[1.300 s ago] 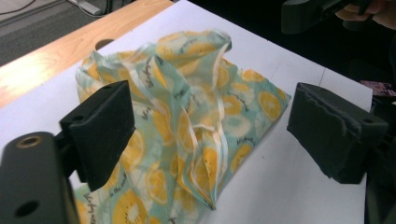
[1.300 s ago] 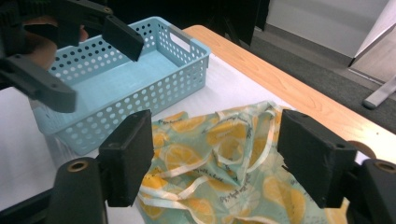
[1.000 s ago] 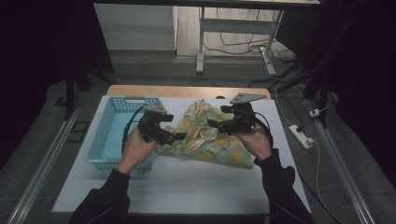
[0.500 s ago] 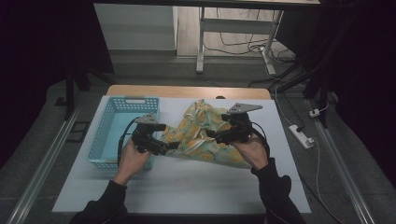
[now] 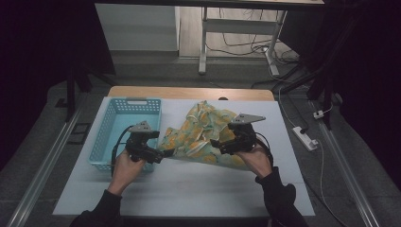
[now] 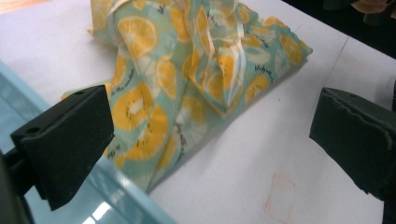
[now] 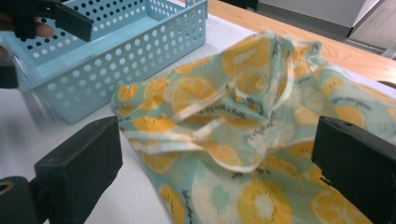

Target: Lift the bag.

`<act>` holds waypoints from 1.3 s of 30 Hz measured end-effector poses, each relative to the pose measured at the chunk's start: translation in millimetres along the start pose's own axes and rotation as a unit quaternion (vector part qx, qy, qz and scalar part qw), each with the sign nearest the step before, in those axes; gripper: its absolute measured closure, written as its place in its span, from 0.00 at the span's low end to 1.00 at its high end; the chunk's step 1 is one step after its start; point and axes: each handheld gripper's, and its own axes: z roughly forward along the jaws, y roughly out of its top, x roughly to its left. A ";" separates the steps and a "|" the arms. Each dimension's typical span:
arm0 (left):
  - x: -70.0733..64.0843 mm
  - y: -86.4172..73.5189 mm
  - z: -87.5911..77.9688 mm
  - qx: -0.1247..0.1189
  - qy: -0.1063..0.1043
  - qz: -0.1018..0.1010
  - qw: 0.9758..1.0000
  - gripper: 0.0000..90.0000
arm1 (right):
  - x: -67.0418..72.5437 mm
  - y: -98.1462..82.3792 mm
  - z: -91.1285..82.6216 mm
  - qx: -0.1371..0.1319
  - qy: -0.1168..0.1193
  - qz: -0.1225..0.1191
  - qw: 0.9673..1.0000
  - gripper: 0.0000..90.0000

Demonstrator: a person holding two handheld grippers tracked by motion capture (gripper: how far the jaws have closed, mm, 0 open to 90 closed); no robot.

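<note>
A crumpled teal cloth printed with orange slices lies in the middle of the white table. My left gripper hovers low at the cloth's left corner, beside the basket. In the left gripper view its jaws stand wide apart over bare table, with the cloth just ahead. My right gripper is at the cloth's right front part. Its jaws have just been opening and stand wide over the cloth, and the pads do not press on it.
A light blue perforated basket stands at the left, with its wall close to the cloth's corner. A wooden strip runs along the table's far edge. White table surface stretches in front of the hands. A power strip lies on the floor at the right.
Both hands have sunk toward the table and drawn a little nearer the person. The cloth has settled lower and flatter on the table.
</note>
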 end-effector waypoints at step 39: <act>-35.1 -93.3 -86.7 -0.031 0.042 -0.055 0.997 0.00 | 13.2 -73.3 -60.4 0.003 -0.027 0.020 0.999 0.00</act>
